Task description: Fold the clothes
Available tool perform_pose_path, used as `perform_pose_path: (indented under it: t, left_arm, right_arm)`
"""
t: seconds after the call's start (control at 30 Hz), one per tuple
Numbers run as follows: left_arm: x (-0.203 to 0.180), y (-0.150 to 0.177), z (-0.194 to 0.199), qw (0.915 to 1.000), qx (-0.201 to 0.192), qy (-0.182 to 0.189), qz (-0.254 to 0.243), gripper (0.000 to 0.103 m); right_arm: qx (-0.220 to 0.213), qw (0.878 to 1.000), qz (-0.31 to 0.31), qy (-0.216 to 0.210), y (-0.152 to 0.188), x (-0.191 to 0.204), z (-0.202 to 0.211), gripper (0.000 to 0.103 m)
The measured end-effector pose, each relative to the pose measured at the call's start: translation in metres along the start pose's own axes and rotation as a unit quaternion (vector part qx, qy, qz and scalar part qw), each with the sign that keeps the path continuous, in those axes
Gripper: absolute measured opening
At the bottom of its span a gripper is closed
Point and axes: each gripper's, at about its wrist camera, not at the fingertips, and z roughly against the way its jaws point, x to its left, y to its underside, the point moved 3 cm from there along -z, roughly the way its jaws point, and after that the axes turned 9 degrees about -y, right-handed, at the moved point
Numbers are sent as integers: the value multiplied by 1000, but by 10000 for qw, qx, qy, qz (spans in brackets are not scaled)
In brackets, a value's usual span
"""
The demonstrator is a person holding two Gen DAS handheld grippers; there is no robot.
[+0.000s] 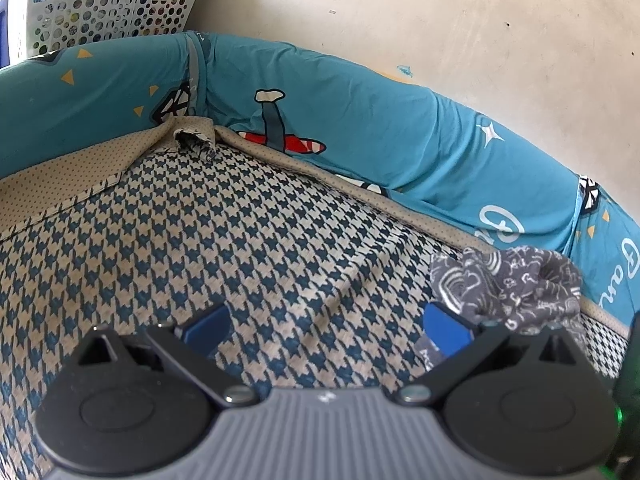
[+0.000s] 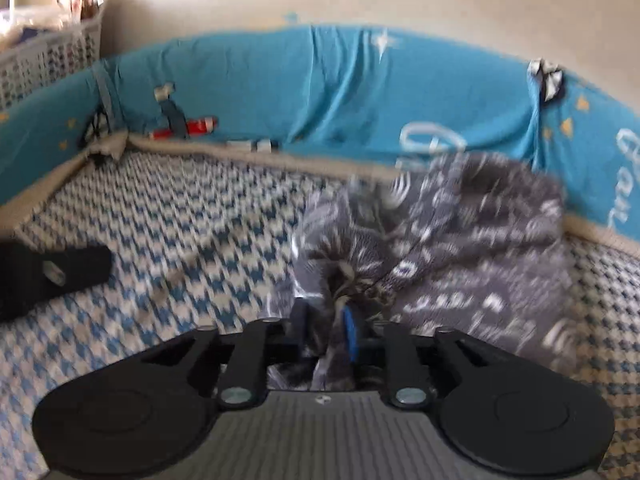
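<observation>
Right gripper (image 2: 326,326) clamped on crumpled grey white-patterned garment (image 2: 460,248), centre-right of blurred right view; left gripper (image 1: 326,326) wide apart over blue-and-beige houndstooth mat (image 1: 200,240), garment's edge beside right-hand pad; white perforated basket (image 1: 116,12) sharp upper left only in left view.

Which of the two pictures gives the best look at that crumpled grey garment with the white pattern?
The right wrist view: the crumpled grey white-patterned garment fills the middle, bunched between the right gripper pads, though blurred. The left wrist view shows it sharper but only as a small heap at the right edge.
</observation>
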Motion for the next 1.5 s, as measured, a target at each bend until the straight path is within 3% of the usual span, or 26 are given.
perform_pose_path:
  t: [0.13, 0.4, 0.67, 1.03, 1.17, 1.3, 1.5]
  left_arm:
    - [1, 1, -1, 10000, 20, 26, -36, 103]
    - [-5, 2, 3, 9998, -79, 201, -45, 103]
    - [-49, 18, 13, 9921, -405, 963, -688, 103]
    - [-131, 73, 25, 9620, -530, 1848, -1937, 103]
    - [-147, 92, 22, 9529, -317, 1891, -2350, 103]
    - [-151, 105, 18, 9460, -245, 1692, -2754, 103]
    - [-147, 109, 10, 9470, 51, 1692, -2730, 103]
  right_arm:
    - [-49, 9999, 15, -103, 0, 1, 15, 41]
    - [-323, 9981, -395, -340, -16, -26, 52, 42]
    - [-469, 9907, -1274, -86, -35, -105, 64, 41]
    - [-534, 9634, -2627, -6, -27, -222, 36, 41]
    - [-649, 9489, -3086, -71, -25, -258, 20, 41]
    - [-764, 9348, -3462, -201, -30, -278, 6, 42]
    - [-820, 9233, -3720, -493, -37, -292, -19, 48]
